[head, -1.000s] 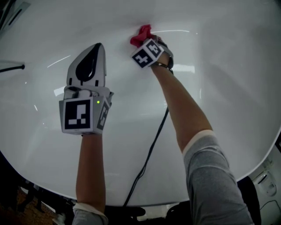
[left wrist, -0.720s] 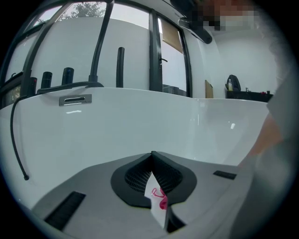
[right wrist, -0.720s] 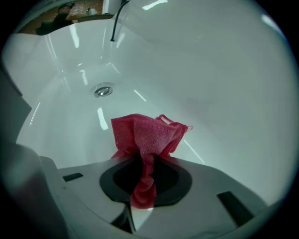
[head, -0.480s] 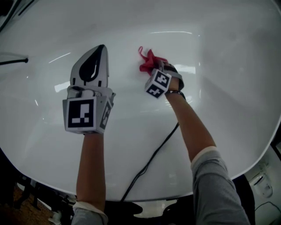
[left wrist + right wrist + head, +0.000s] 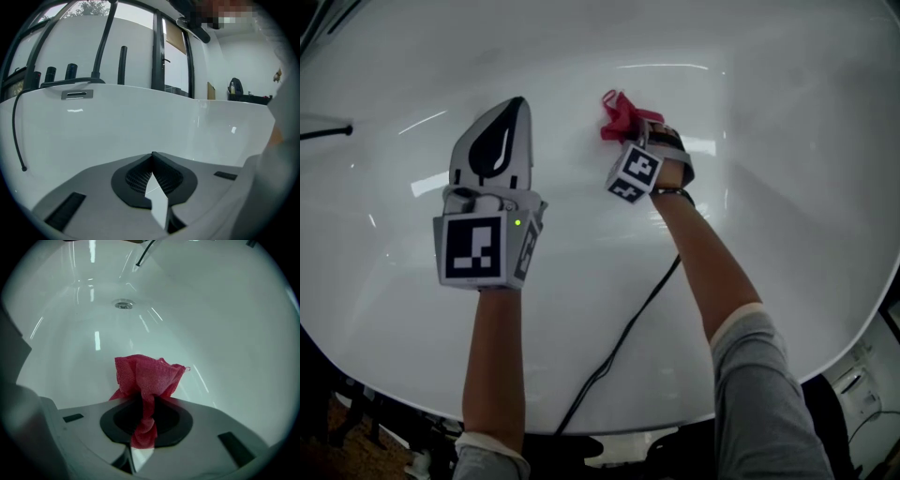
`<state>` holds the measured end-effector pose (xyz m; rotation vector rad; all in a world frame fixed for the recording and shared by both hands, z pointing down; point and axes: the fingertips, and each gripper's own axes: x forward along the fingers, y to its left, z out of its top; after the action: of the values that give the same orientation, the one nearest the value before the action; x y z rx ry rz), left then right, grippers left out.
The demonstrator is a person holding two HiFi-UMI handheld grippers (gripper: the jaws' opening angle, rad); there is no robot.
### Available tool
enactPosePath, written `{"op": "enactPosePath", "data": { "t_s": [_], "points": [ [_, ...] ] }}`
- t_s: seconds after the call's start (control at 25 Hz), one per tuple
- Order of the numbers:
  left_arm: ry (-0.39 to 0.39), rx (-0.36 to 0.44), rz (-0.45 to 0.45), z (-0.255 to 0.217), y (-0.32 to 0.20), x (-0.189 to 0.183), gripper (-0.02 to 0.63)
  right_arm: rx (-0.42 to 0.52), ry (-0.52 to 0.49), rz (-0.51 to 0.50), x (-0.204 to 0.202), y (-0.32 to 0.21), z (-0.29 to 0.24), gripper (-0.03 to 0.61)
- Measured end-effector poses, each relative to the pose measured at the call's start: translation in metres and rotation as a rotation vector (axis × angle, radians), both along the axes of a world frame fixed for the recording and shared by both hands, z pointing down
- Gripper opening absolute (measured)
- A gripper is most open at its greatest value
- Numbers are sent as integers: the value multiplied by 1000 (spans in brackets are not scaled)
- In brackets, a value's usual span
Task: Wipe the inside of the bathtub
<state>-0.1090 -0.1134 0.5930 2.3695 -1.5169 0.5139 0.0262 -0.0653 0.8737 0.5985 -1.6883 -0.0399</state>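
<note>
Crumpled red cloth (image 5: 147,378) sits at the inner surface of the white bathtub (image 5: 769,94), near the middle of the tub, clamped between the right gripper's (image 5: 143,401) jaws. Left gripper (image 5: 152,154) hangs over the tub's inside too, jaws together, nothing between them.

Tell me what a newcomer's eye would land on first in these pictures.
The red cloth jumps out against the all-white bathtub. It sits just above the middle of the head view, pinched in the right gripper. To its left the left gripper is held over the tub with its jaws together and nothing in them. The drain shows farther along the tub floor in the right gripper view.
</note>
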Motion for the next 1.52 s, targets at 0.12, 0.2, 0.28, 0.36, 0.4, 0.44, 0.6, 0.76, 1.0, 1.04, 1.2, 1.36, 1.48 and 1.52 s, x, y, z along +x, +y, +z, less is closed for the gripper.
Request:
{"op": "enactPosePath", "data": {
  "t_s": [0.12,0.2,0.28,0.36,0.4,0.44,0.6,0.76,1.0,1.04,1.2,1.36,1.48,1.52],
  "points": [
    [-5,-5,8,5,2,3,6,37,18,-5,-10,-48,-1,51],
    [-12,-5,14,7,2,3,6,56,28,-3,-18,-76,-3,51],
    [-19,-5,15,7,0,1,6,62,30,7,-25,-95,-5,51],
    [-23,-6,15,8,-1,1,6,68,21,15,-27,-101,-6,51],
    [-26,-8,17,8,-1,1,6,76,11,13,-27,-101,-7,51],
    [-29,-9,20,8,0,3,6,87,2,11,-25,-101,-8,51],
    [-27,4,33,4,-2,11,6,114,14,114,22,-112,-12,51],
    [-9,10,23,6,-5,16,6,124,123,249,107,-122,-12,51],
    [-4,12,21,6,-6,15,6,108,237,379,176,-128,-12,51],
    [-2,12,17,6,-5,14,6,109,239,389,177,-128,-12,49],
    [9,11,2,8,-1,12,6,89,195,378,154,-119,-15,46],
    [7,2,2,14,2,10,6,95,59,166,41,-91,-11,46],
    [-12,-3,18,12,3,12,6,86,11,18,-43,-63,-5,46],
    [-18,-1,20,11,3,11,6,83,12,3,-57,-60,-3,46]
  ]
}}
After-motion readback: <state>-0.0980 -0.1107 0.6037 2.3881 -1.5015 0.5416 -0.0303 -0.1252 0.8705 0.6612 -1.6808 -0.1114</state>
